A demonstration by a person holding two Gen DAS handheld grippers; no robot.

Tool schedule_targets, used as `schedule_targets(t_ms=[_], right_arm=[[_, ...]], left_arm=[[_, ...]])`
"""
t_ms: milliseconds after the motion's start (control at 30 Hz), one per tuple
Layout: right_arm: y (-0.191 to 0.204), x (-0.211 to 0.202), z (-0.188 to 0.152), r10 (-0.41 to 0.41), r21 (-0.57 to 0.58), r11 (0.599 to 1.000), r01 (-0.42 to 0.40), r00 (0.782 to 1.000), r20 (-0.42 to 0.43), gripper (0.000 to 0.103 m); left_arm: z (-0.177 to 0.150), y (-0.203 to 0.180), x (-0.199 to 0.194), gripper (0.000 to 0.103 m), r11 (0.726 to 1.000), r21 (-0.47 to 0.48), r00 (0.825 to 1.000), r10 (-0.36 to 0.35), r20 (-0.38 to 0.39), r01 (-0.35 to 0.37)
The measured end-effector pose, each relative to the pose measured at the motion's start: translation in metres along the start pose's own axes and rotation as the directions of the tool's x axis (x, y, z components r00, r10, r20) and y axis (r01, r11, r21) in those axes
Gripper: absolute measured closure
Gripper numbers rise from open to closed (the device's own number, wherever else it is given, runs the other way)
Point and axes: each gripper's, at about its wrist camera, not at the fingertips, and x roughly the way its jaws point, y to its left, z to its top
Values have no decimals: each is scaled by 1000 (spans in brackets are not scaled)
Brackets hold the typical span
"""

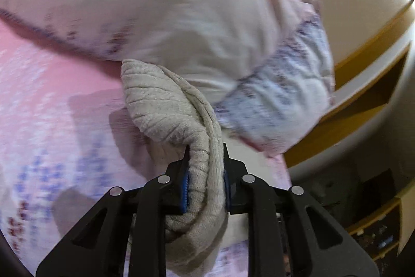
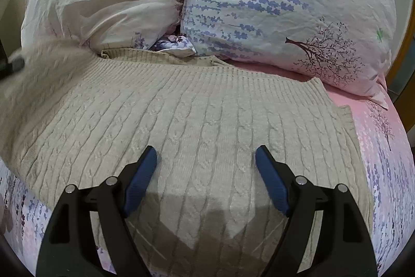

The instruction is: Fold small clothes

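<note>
We are looking at a beige cable-knit sweater (image 2: 197, 121) lying spread flat on the bed, its long axis running left to right across the right wrist view. Its ribbed edge is facing the two pillows (image 2: 285, 7) at the far side, and the knitted cables are running from that band back toward us. The wool is looking thick and soft, with raised rope-like twists between plain ribs.

Our right tongs (image 2: 206, 160) are hanging released just above the middle of the sweater, blue ridged pads (image 2: 141, 181) standing wide apart with nothing between them; we cannot tell whether the tips are touching the wool.

Our left tongs (image 1: 206, 160) are clenching a bunched fold of the same sweater (image 1: 166, 105). The fabric is squeezed into a thick rope between the pads and is curling forward and left, lifted off the sheet. In the right view that lifted part is showing as a blur at the left edge.

The bedsheet (image 2: 389, 147) is pink with purple flower sprigs and small dark trees, smooth cotton by the look of it. The pillows are puffy and creased, printed the same way. A wooden headboard (image 1: 363, 100) is showing behind them.
</note>
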Motion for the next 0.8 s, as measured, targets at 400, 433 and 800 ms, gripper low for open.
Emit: schedule_targets(t_ms=[400,433,800], right_arm=[[-40,-29,-29,57,38,998,-59,997,52,23],[-49,-34,-34,46,47,998,-49,997,56,23],[-174,-92,-60,115,389,905,-170,980,159,31]], left_arm=[[-44,-103,110,84,976,107,973,-172,-152,189],[-50,-107,121,85,975,111,970,-170,-176,191],[-88,-138,166,103,957,162,931,-183,-316,243]])
